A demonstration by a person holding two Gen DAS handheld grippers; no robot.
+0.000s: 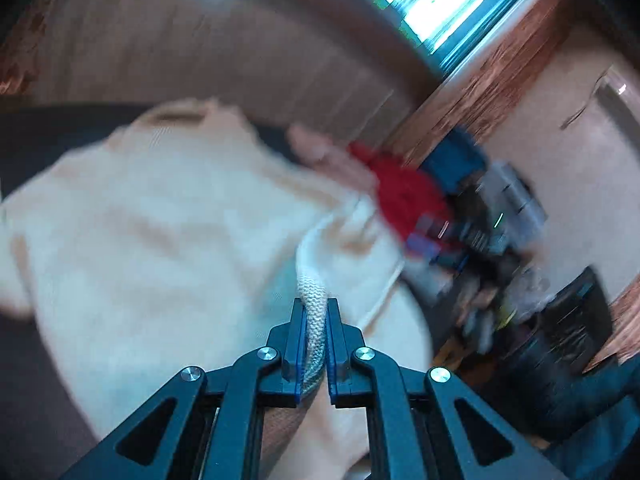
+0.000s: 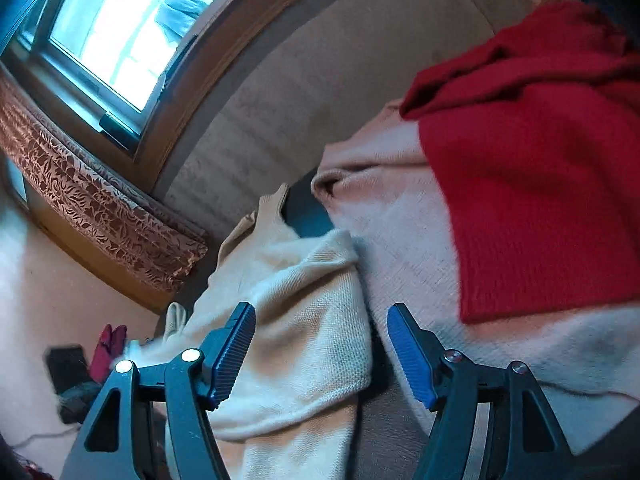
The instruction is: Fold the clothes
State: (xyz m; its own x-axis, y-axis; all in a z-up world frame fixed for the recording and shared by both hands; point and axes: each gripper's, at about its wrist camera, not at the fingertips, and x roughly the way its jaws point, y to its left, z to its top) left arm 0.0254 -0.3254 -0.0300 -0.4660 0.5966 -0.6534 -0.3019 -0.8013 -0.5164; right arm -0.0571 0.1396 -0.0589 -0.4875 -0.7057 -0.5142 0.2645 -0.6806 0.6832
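Clamping a ribbed hem of the cream knitted sweater [image 1: 168,216] lying on the dark surface, the left gripper [image 1: 315,304] is gripping it tightly, while the right gripper [image 2: 321,312] is hovering with jaws apart above that sweater's folded sleeve, beside a red knitted garment [image 2: 540,168].

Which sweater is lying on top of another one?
The red sweater. It lies on the pale pink sweater; the cream sweater lies beside them, with nothing under it but the couch.
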